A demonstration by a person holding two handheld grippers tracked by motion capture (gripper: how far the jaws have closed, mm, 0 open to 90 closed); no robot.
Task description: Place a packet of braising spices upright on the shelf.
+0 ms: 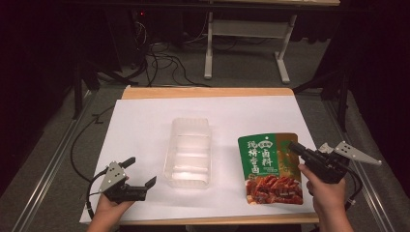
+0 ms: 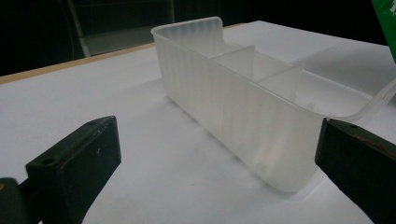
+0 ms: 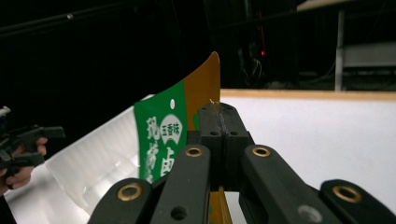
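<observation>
The right gripper (image 1: 296,147) has its jaws pressed tight together on the upper right edge of the green food packet (image 1: 268,166), which lies on the white table cover (image 1: 140,121) just right of the clear plastic tray (image 1: 188,152); in the right gripper view the pinched edge curls up and stands on end. The hold is only on a thin strip near one corner, so if the packet is lifted it is likely to swing or slide out of the jaws. It may also catch the tray's rim and push the light tray along. The left gripper (image 1: 142,171) sits wide open near the tray's near left corner, holding nothing, so nothing steadies the tray if it gets knocked.
</observation>
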